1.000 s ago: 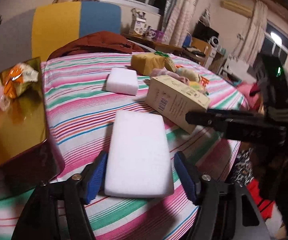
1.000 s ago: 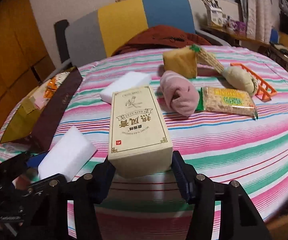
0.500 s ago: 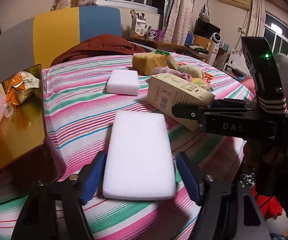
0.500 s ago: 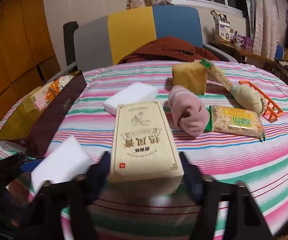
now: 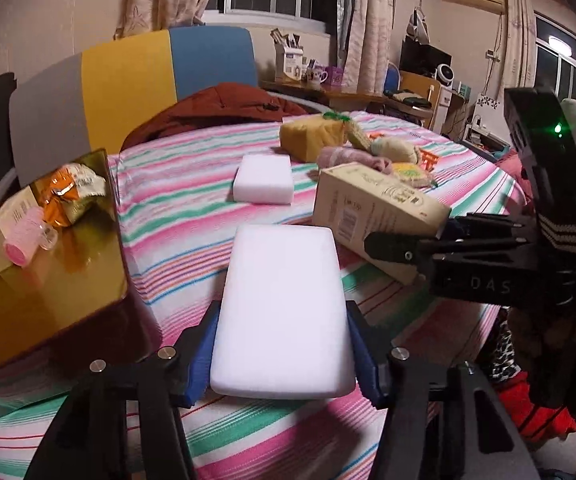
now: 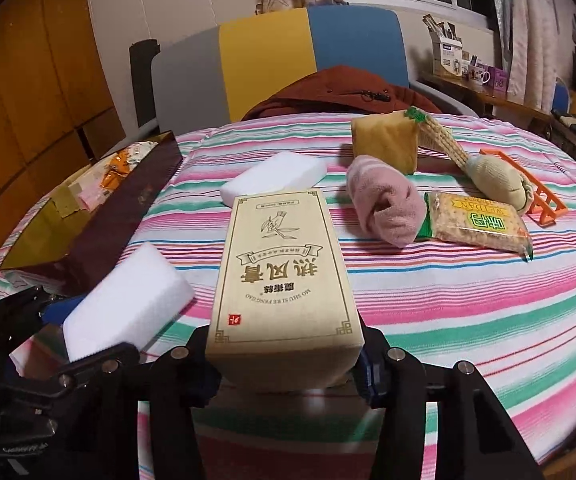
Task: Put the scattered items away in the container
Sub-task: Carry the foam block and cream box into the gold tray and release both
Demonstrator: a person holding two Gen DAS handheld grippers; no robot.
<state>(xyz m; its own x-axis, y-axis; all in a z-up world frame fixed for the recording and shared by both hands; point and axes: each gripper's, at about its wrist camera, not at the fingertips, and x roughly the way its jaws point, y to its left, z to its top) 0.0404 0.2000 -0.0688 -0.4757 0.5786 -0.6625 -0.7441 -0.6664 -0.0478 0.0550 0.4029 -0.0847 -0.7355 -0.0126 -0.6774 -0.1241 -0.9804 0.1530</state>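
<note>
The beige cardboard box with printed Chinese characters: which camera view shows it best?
The right wrist view. There the beige cardboard box fills the centre, its printed top face fully readable, its near end between the right gripper fingers. The left wrist view shows only its barcoded side at an angle, partly hidden by that gripper.

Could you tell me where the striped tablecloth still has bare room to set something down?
The widest bare stretch of striped tablecloth lies in front of the cracker packet, toward the near right edge. Another strip runs between the far white sponge and the dark container. The back right is crowded: pink sock, yellow cloth, knitted toy, orange rack.
</note>
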